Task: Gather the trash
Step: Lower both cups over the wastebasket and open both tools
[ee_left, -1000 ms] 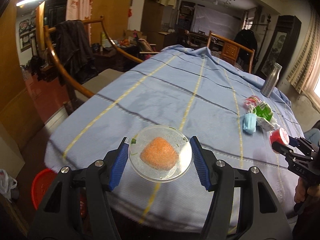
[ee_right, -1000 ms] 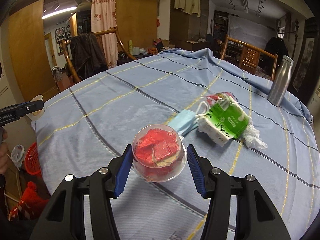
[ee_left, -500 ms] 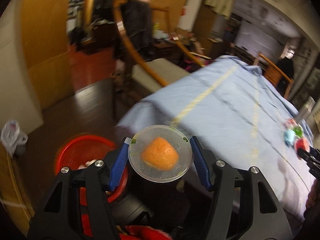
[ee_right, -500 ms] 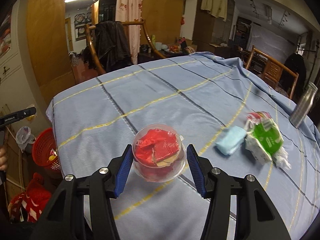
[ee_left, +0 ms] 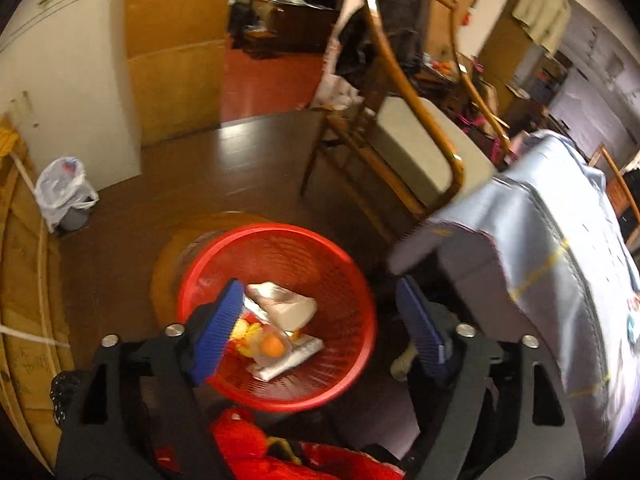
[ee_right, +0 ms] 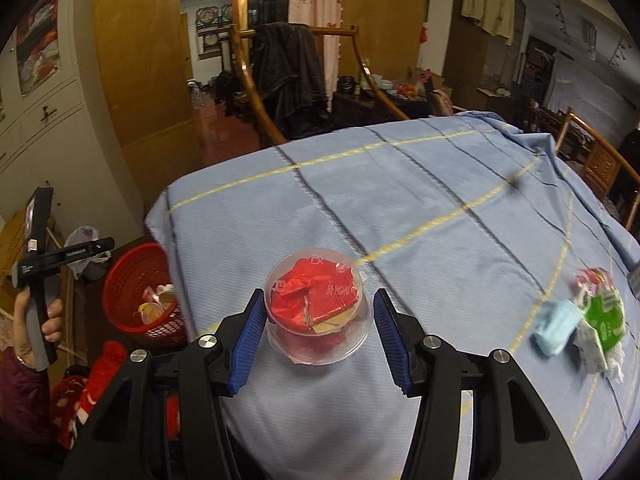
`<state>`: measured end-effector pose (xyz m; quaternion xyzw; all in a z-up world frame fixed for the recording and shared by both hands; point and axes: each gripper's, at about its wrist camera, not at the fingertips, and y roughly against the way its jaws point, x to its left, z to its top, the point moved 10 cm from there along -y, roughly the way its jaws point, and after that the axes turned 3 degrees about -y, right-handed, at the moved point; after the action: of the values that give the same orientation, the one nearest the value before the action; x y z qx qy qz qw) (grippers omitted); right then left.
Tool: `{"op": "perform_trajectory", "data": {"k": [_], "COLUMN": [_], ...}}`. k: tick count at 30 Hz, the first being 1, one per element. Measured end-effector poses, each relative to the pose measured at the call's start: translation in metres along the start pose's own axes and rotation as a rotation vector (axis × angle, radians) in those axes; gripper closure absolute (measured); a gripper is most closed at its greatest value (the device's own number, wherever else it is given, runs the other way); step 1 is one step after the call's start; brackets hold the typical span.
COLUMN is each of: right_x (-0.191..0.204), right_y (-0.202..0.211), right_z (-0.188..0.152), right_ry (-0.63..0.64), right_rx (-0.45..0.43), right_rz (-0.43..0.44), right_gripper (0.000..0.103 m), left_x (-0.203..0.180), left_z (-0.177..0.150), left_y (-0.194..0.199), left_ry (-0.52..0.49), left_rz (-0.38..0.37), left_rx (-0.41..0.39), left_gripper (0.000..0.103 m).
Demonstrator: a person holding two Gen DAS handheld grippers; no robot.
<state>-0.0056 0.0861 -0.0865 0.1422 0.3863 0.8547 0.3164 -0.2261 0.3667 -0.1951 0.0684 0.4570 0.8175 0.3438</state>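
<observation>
The left hand-held gripper (ee_left: pixel 320 320) has swung off the bench (ee_left: pixel 560 248) to above the red basket (ee_left: pixel 340 380) on the floor. Its jaws are opening with nothing between them, and the clear cup with the orange piece (ee_left: pixel 272 346) now lies in the basket.

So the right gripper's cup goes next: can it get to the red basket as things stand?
Probably yes: the red basket sits open-topped on the floor beside the table, nothing covering it; the left gripper hangs above it.

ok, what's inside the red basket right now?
In the red basket: a clear cup with an orange lump, a white carton, flat wrappers, something yellow. The left finger covers part; anything underneath is hidden.
</observation>
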Motion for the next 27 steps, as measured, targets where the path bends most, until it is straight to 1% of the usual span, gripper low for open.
{"op": "perform_trajectory", "data": {"k": [1,3,5,8,9,10,15,18,20,22,23,25,27], "right_x": [0.005,0.022,0.038,0.070,0.087,0.095,0.161,0.199,0.222,0.249,0.256,0.270,0.277], "right_y": [-0.002,-0.004,-0.007,-0.011,-0.014,-0.016,-0.032,-0.046,-0.053,-0.063,-0.066,-0.071,-0.072], "right_z": [0.003,0.008,0.013,0.021,0.024,0.025,0.030,0.032,0.037,0.046,0.048,0.056,0.058], "right_ry": [0.004,0.019,0.033,0.064,0.083,0.094,0.189,0.240,0.262,0.279,0.284,0.289,0.296], "right_rx": [0.003,0.009,0.011,0.024,0.034,0.038,0.075,0.102,0.108,0.101,0.098,0.085,0.076], "right_rz": [0.012,0.049,0.086,0.158,0.192,0.207,0.292,0.336,0.367,0.398,0.409,0.416,0.420], "right_gripper": [0.049,0.049,0.049,0.049,0.049,0.049,0.049,0.049,0.048,0.048,0.038,0.025,0.025], "left_x": [0.005,0.018,0.028,0.044,0.051,0.057,0.078,0.088,0.093,0.096,0.099,0.102,0.103], "left_z": [0.001,0.003,0.004,0.006,0.007,0.007,0.009,0.010,0.010,0.009,0.009,0.009,0.009], "left_y": [0.002,0.004,0.004,0.005,0.005,0.005,0.000,-0.001,-0.002,-0.004,-0.004,-0.003,-0.003], "left_ry": [0.009,0.034,0.055,0.066,0.071,0.081,0.132,0.150,0.161,0.172,0.181,0.192,0.197], "left_rz": [0.015,0.046,0.079,0.151,0.177,0.192,0.182,0.205,0.213,0.204,0.199,0.192,0.192], "left_rx": [-0.006,-0.014,-0.019,-0.029,-0.031,-0.033,-0.030,-0.037,-0.036,-0.031,-0.028,-0.025,-0.026], "left_gripper": [0.020,0.014,0.012,0.010,0.010,0.010,0.009,0.009,0.009,0.009,0.009,0.009,0.009]}}
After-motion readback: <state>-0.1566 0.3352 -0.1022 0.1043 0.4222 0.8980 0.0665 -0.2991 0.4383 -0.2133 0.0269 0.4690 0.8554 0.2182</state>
